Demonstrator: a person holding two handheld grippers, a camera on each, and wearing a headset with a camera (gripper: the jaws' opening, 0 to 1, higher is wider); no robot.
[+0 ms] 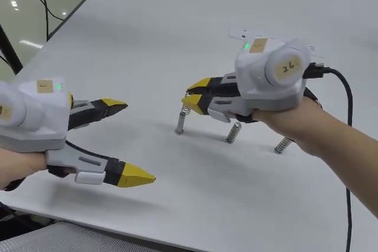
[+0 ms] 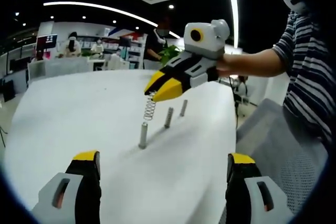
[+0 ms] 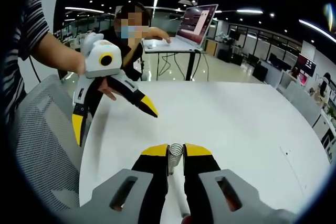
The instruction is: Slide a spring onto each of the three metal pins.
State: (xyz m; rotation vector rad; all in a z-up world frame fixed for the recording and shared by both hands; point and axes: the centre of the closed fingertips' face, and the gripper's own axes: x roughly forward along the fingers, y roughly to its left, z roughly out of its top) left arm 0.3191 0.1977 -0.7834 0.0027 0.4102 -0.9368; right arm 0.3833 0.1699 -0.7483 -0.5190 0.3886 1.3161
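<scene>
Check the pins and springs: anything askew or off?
Nothing spilled or damaged. The right tongs hold a spring slanted above the bare pin, not aligned with it. The end pin, already sprung, seems to lean in the head view, though that may be perspective. The left tongs hang open.

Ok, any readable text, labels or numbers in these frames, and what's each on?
"26": handwritten on the round sticker at the back of the right hand-held gripper.
Tan sticker on top of the same hand-held gripper: too small to read.
Small sticker on the left hand-held gripper: too small to read.
Paper label on the table: blurred.
Screen in the background: unreadable.
</scene>
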